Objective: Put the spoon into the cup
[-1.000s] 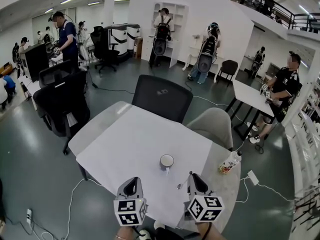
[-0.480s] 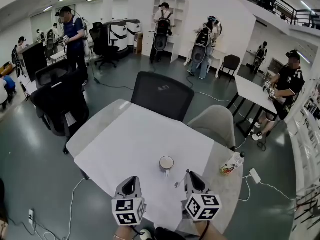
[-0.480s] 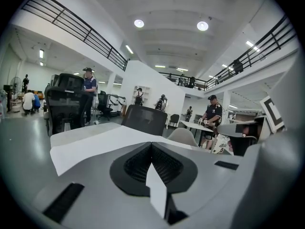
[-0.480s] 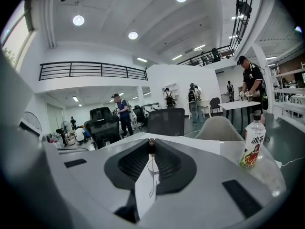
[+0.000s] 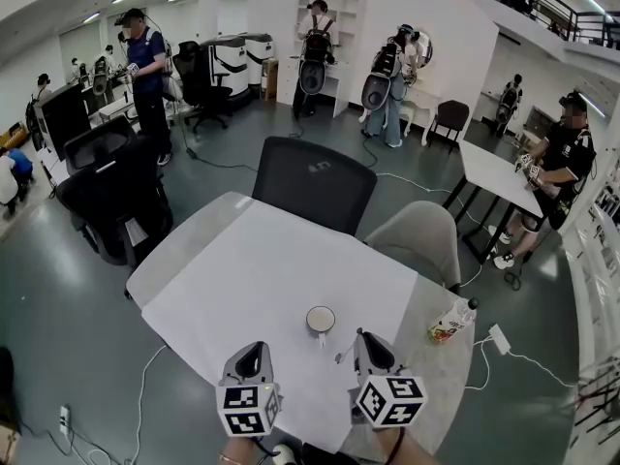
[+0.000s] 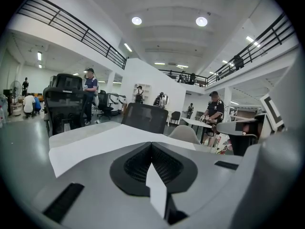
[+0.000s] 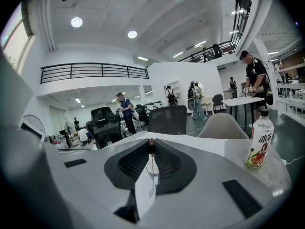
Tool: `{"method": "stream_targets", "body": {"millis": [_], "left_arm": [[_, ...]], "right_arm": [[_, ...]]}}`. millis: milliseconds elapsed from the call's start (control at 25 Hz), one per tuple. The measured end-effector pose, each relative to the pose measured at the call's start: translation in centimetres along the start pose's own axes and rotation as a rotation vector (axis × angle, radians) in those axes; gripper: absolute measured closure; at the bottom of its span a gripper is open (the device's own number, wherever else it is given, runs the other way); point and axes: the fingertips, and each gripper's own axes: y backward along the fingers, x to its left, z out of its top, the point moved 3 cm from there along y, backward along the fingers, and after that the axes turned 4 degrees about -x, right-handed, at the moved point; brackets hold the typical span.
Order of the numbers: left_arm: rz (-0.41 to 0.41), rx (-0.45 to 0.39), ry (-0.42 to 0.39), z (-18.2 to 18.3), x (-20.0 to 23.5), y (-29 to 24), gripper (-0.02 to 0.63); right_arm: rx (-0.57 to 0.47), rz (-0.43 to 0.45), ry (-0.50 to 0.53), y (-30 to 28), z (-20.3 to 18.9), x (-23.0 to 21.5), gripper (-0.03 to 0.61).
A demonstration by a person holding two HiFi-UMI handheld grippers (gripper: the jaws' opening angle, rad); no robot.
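Carrying spoon [image 5: 340, 357] to cup [image 5: 321, 320], not yet over the rim
Pinched in the right gripper [image 5: 359, 342], jaws closed on one end, remainder sticking out to its left; cup just ahead and slightly left of that gripper on the table [image 5: 242, 260], apart from spoon. Left gripper [image 5: 254, 354] pressed together on nothing. Recommended: raise above rim height, bring the free end over the opening, lower inside, then release; avoid clipping the rim

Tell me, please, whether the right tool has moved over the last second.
Yes, slightly. The right tool, shut on the spoon, has edged forward and to the left, narrowing its gap to the cup.
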Motion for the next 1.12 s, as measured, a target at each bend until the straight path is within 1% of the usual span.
{"method": "stream_targets", "body": {"millis": [320, 760, 1120], "left_arm": [[0.011, 0.011, -0.005, 0.2, 0.7, -1.3, 0.595], [-0.001, 0.025, -0.016, 0.5, -0.1, -4.1, 0.595], [-0.012, 0.054, -0.035, -0.3, -0.9, -5.8, 0.597]], "right_arm": [[-0.006, 0.020, -0.015, -2.0, 0.3, -0.1, 0.522], [-0.012, 0.054, -0.014, -4.0, 0.8, -0.7, 0.522], [-0.010, 0.096, 0.000, -6.1, 0.5, -0.3, 0.522]]}}
